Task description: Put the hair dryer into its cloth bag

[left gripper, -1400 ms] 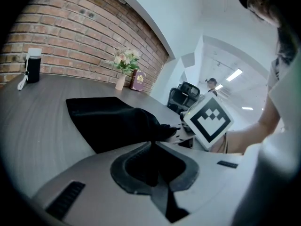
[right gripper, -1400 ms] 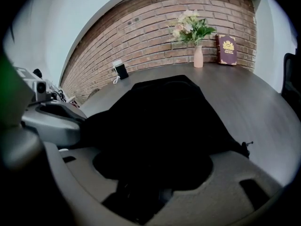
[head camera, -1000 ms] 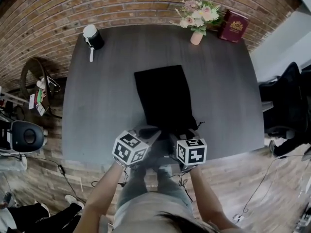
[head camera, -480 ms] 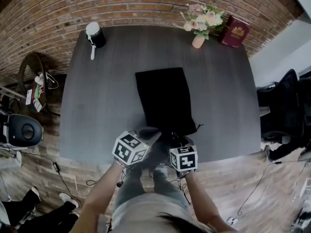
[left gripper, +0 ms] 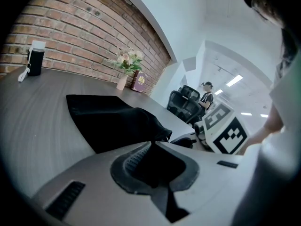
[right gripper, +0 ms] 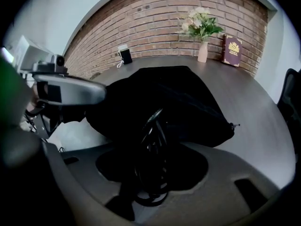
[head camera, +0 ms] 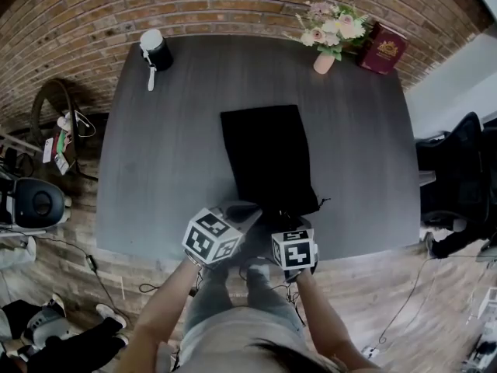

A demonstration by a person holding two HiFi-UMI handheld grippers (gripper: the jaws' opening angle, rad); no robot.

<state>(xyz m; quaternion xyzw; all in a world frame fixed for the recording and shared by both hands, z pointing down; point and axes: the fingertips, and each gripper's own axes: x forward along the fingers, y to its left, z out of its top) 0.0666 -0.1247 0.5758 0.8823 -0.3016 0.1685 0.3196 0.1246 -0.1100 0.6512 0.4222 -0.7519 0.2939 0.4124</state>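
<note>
One cord coil btwn R claw jaws, just closing; bag beyond.

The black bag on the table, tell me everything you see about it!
The black cloth bag is soft and rectangular, lying flat on the grey table. Its near end bulges, raised and pinched in the shut left gripper. A drawstring pokes out sideways there, and a coiled black cord sits at its mouth.

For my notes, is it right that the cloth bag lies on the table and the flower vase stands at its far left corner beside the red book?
No: the head view shows the flower vase at the far right corner beside the red book; the cloth bag is right.
</note>
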